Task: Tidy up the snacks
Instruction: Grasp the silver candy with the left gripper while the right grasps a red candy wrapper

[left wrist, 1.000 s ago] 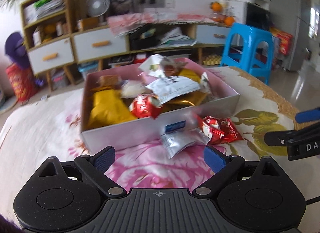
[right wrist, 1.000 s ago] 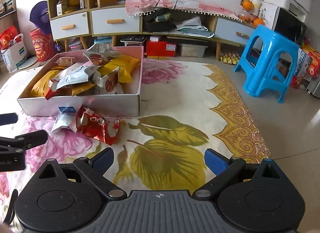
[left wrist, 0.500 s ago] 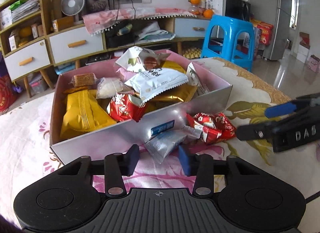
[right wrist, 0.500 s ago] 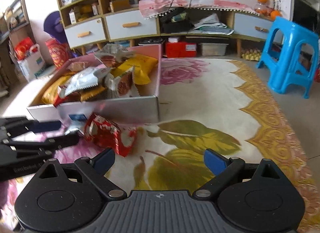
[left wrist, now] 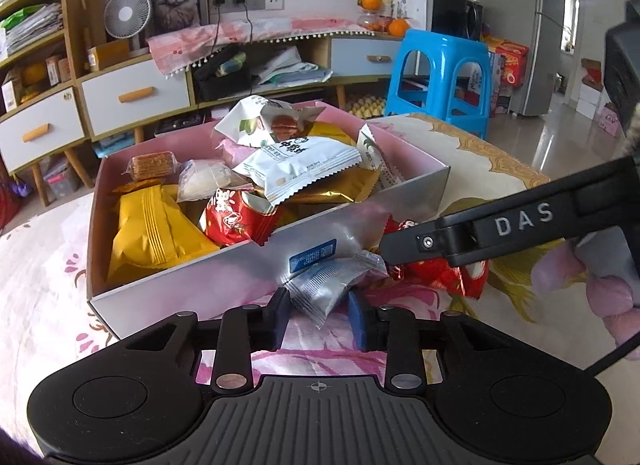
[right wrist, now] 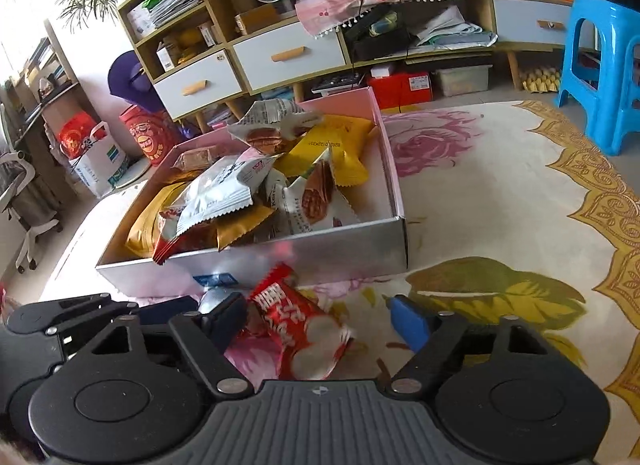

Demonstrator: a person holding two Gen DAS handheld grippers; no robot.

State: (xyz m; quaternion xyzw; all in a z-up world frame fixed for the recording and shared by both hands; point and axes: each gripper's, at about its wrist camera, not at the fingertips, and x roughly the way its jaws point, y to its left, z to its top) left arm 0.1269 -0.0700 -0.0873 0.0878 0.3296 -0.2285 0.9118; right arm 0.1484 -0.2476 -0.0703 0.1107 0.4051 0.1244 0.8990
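Right wrist: L tool (right wrist: 192, 315) crowds red snack pkt (right wrist: 300, 329) (box (right wrist: 320, 257) behind).

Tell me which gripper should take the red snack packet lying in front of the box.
Right. The red snack packet lies between the jaws of the right gripper, which are closing around it without pressing yet. The left gripper is closing on the silver packet, so it is occupied.
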